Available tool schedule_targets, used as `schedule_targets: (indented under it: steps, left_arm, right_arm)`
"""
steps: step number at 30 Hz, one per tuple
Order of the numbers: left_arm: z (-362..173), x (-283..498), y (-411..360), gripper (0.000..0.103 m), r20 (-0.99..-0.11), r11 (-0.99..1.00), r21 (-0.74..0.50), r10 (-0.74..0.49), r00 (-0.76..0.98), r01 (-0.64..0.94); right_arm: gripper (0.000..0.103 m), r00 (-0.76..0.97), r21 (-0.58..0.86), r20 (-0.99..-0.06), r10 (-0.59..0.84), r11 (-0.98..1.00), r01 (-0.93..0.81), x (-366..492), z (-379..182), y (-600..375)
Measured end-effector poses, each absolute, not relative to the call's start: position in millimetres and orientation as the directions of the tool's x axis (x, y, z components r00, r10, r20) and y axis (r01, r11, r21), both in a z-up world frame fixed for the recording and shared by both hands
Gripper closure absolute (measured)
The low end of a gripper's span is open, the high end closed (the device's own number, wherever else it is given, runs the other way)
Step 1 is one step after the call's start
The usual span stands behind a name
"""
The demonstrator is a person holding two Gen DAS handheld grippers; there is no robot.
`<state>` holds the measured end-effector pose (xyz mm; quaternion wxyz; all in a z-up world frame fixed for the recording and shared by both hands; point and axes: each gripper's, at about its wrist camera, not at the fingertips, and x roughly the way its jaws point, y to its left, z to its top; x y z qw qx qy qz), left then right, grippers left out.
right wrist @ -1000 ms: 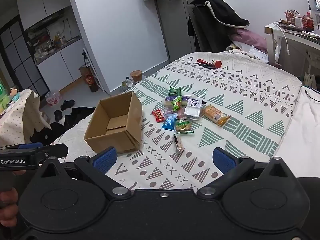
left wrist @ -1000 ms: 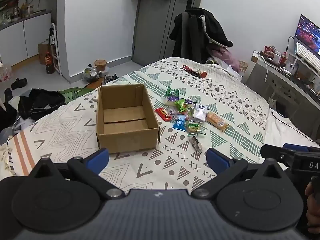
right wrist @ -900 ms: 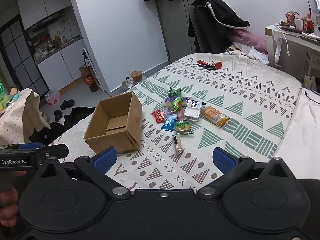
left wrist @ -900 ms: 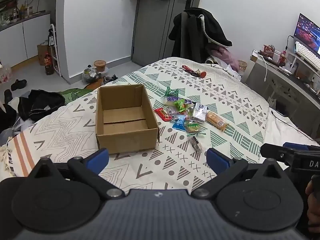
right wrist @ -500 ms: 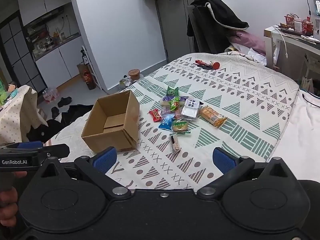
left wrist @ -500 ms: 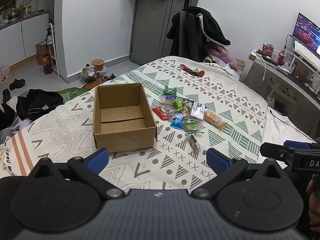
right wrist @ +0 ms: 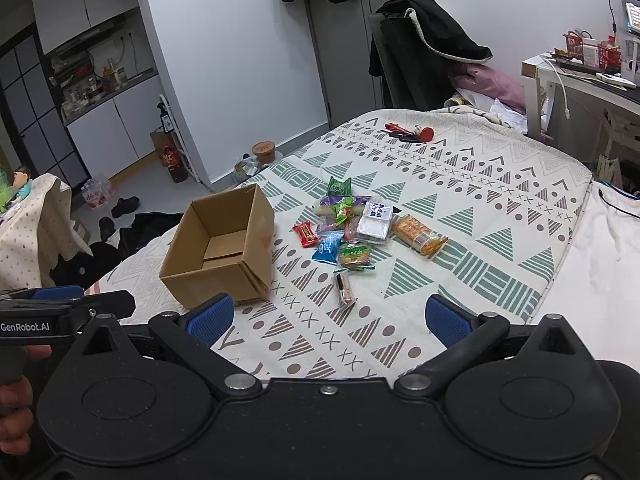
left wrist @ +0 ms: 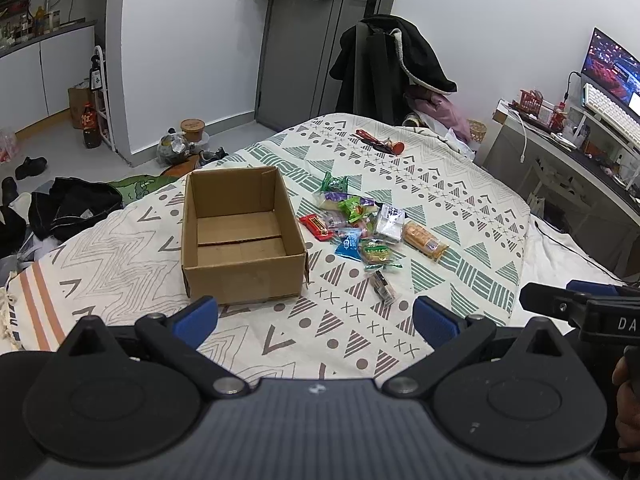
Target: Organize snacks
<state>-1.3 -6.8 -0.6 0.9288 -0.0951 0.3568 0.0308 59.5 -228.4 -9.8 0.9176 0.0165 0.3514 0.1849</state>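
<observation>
While both grippers hover spread and empty, the snacks (right wrist: 352,224) lie heaped on the bed (right wrist: 480,184) just right of the cardboard box (left wrist: 240,236). Nearest the right gripper (right wrist: 328,316) is the brown bar (right wrist: 345,289), long axis pointing away from its fingers (right wrist: 442,318); the left gripper (left wrist: 316,316) faces the box.

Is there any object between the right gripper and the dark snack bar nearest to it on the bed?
Nothing visible: only bare bedspread lies between the open right gripper and the dark snack bar.
</observation>
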Motion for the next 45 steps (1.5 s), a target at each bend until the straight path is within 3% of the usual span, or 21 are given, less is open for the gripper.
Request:
schedule_targets:
  steps: [45]
  left_arm:
    - [15, -7, -5, 0.000, -0.648, 0.980, -0.157, -0.007, 0.761, -0.125]
  right_arm:
    - [0.000, 0.705, 0.145, -0.621, 0.342, 0.934, -0.325, 55, -2, -228]
